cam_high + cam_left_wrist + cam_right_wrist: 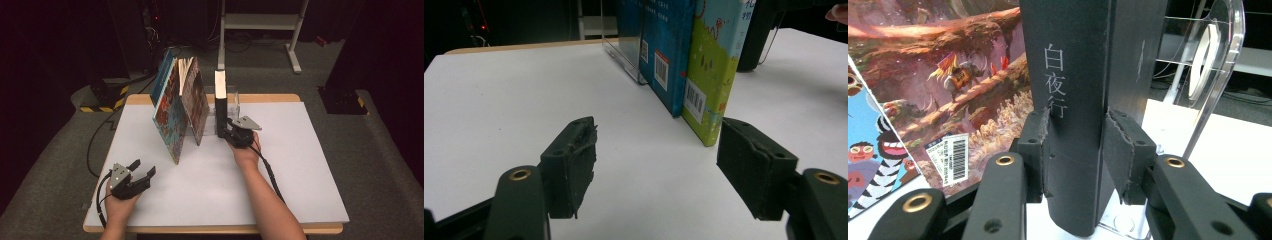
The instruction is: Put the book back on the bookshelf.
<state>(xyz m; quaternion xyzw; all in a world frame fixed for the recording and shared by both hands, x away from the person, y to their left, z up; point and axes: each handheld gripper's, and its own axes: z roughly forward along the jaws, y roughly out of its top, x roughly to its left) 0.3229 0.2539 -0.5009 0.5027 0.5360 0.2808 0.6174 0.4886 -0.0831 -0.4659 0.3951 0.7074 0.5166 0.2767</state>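
Observation:
A black book [220, 100] with white characters on its spine [1083, 75] stands upright at the back middle of the white table [300, 165]. My right gripper [226, 131] is shut on the foot of that spine, and both pads [1035, 150] press its sides. Just behind the black book stands a clear acrylic bookend [1215, 60]. To its left, several picture books [172, 120] lean against each other. My left gripper [142, 169] rests near the table's front left corner, open, with nothing between its jaws [656, 150]. It faces a blue book [669, 55] and a green one [711, 75].
A second clear stand [621, 50] sits behind the blue book. Beyond the table are a white metal frame [260, 22], floor cables and a yellow-black striped base [107, 97]. Bare white tabletop spreads between the two hands and to the right.

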